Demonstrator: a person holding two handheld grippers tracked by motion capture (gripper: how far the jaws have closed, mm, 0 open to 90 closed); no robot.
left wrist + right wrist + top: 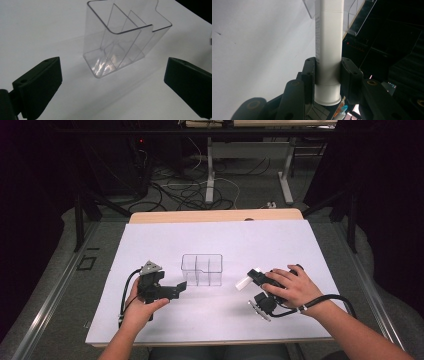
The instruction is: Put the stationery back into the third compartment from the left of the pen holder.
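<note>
White tube [329, 50] clamped in right gripper [256, 279] jaws, not yet in clear organizer [202, 269] ahead; left gripper [181, 288] jaws gape empty.

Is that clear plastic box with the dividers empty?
Empty: the clear plastic box shows bare compartments; the white tube sits clamped between the right gripper fingers.

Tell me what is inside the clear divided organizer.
The clear organizer holds nothing: its compartments show bare walls and floor. The white tube sits clamped in the right gripper, outside it.
</note>
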